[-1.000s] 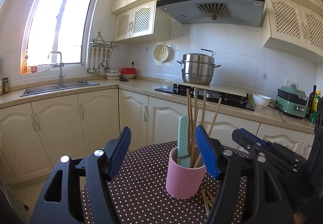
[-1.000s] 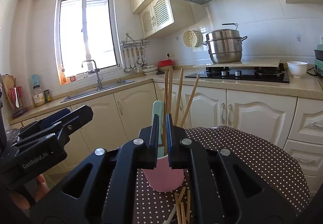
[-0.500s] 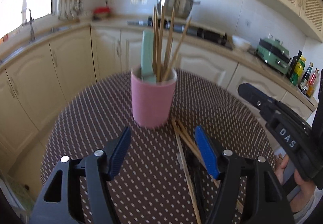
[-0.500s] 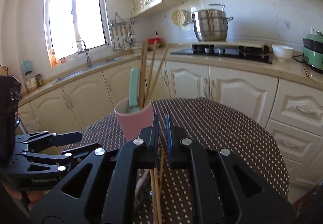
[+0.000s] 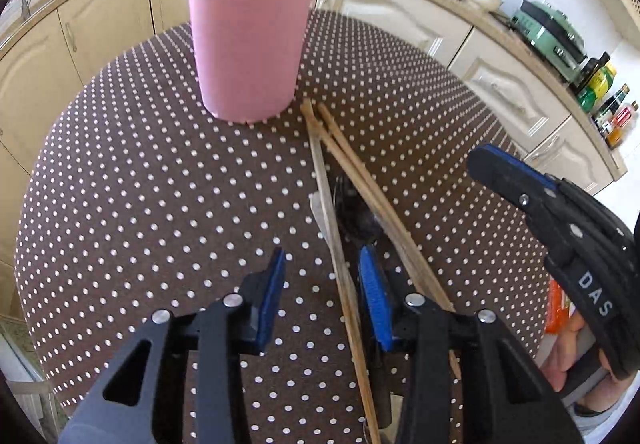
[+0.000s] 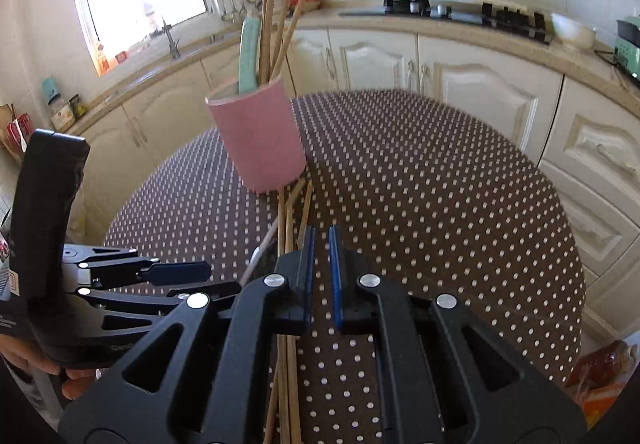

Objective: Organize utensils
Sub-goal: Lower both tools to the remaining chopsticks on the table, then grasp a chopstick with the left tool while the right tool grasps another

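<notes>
Left gripper (image 5: 320, 284) lowered over loose wooden chopsticks (image 5: 340, 212); pale, slender, crossed.

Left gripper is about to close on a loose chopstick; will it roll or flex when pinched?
Probably stiff: the chopstick between the left gripper fingers looks like thin, straight wood. It may roll or slip, being slender on the tablecloth. It crosses other chopsticks, so those could shift too.
</notes>
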### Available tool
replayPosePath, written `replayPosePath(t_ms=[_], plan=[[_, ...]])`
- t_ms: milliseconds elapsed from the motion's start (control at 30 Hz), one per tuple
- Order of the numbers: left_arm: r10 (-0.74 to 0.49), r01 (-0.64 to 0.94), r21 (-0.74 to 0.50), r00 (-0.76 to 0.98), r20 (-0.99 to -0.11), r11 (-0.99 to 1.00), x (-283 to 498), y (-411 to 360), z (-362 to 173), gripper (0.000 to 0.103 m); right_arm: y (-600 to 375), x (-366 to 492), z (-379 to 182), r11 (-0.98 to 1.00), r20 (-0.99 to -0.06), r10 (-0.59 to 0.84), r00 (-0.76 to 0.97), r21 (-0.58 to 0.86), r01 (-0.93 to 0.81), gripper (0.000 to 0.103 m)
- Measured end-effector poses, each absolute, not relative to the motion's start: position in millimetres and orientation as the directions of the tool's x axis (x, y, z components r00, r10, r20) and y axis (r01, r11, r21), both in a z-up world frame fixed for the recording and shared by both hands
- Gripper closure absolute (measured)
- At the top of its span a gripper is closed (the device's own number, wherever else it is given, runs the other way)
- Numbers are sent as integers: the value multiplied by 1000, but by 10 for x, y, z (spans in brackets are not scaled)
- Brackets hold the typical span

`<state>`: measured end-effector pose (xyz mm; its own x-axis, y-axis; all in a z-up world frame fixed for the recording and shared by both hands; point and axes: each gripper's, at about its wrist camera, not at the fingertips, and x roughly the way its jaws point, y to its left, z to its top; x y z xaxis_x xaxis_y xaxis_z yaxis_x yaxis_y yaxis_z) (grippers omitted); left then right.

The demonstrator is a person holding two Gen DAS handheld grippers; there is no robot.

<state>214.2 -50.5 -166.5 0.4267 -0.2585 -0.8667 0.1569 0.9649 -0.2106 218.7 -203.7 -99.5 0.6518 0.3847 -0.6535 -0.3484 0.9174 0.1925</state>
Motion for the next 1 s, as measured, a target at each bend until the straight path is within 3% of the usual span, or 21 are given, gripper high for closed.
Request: replayPosePath(t_ms=[200,367,667,1000], plan=[[-245,143,-203,422,-873,969,2210,-556,-1773,75,-2001,2230,-1127,904,-713,405,573,218,-368,95],[-227,116,-196,433,-872,974,2259,-494,-1813,97,-1964,2259,-1202,878,-754,444,485,258,-403,95],[-265,116,-238,416,-870,964,2030,-248,-1772,97,-1811,2309,-1336,870,-809,426,405,244,-428,95],[-269,111,-245,413,-870,963,1894,-82,-1754,96,-1764,2341,-1351,859,-810,450,377,277,-431,95]])
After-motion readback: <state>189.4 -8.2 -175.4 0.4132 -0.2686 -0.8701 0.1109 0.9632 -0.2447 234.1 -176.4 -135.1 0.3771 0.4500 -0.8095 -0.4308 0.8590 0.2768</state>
